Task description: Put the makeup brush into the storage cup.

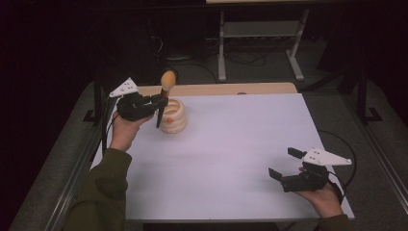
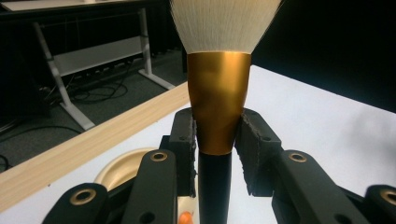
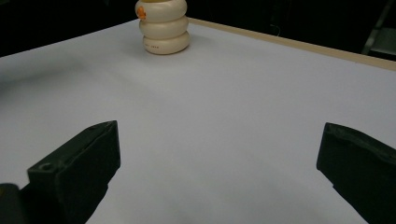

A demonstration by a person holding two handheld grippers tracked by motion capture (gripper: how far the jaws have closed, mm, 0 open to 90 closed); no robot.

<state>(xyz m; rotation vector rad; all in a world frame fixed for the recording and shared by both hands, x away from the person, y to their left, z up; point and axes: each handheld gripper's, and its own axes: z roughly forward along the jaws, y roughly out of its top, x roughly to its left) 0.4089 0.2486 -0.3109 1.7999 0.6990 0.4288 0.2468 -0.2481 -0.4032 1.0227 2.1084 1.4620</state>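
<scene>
Your left hand-held gripper (image 1: pixel 155 102) sits in the upper left of the high view, and its jaws are closed on a makeup brush (image 1: pixel 163 96), which stands nearly upright. The left gripper view shows the grip up close: both black pads (image 2: pixel 184 140) press against the lower end of the brush's gold ferrule (image 2: pixel 218 100), with white bristles (image 2: pixel 224 23) fanning out at the top of the frame and the black handle (image 2: pixel 214 186) running down between the jaws. In the high view the bristle head looks orange-tan and rises above the gripper, while the handle's dark tip points down just beside a cream-coloured ribbed holder (image 1: pixel 174 117), on its left side. You cannot tell whether the tip touches the holder. The holder is made of stacked rounded rings, carries a small orange mark, and stands on the white surface (image 1: pixel 231 144) near its far left corner, close to the pale wooden edge strip (image 1: pixel 216 89).

Moving right, the middle of the white surface is bare.

Your right hand-held gripper (image 1: pixel 284 164) rests in the lower right of the high view, held in your hand at the surface's near edge, well apart from the brush and holder. Its jaws stand wide open with nothing between them. In the right gripper view the two black jaws rise from the lower corners, and the holder (image 3: pixel 164 28) appears far off in the upper left.
</scene>
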